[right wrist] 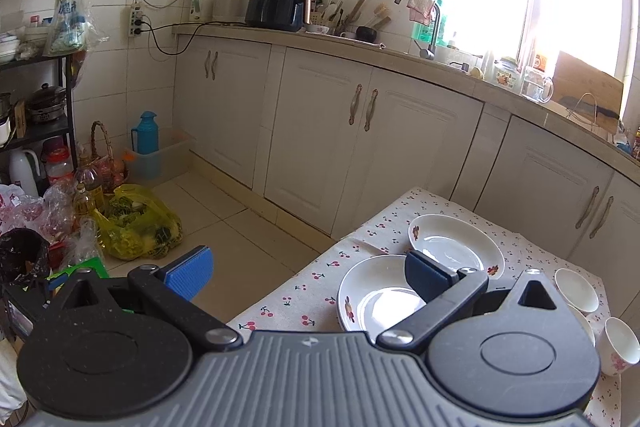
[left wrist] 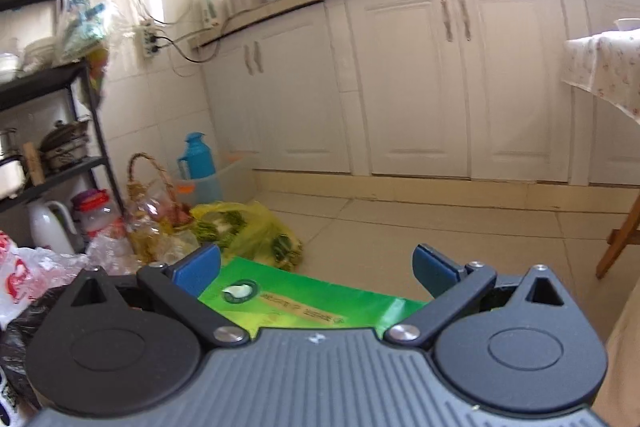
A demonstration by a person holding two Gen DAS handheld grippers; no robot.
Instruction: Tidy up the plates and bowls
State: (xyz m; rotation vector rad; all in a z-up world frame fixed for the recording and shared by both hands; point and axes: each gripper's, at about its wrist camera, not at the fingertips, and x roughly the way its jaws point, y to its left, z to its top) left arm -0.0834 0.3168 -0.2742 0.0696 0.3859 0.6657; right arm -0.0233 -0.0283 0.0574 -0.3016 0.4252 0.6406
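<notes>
While both fingers gape empty, near plate [right wrist: 376,301] under right gripper [right wrist: 308,273], left gripper [left wrist: 316,265] above floor.

The left gripper [left wrist: 316,265] hangs wide open over a green packet [left wrist: 304,301] (nothing between its jaws), facing white cabinets [left wrist: 400,83].

A dark air fryer [right wrist: 276,1] stands on the counter [right wrist: 360,45]; a yellow bag [right wrist: 138,223] lies on the floor.

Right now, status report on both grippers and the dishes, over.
Left gripper open, empty, over floor. Right gripper open, empty, above near plate. Far plate, bowls untouched. Nothing blocking.
</notes>
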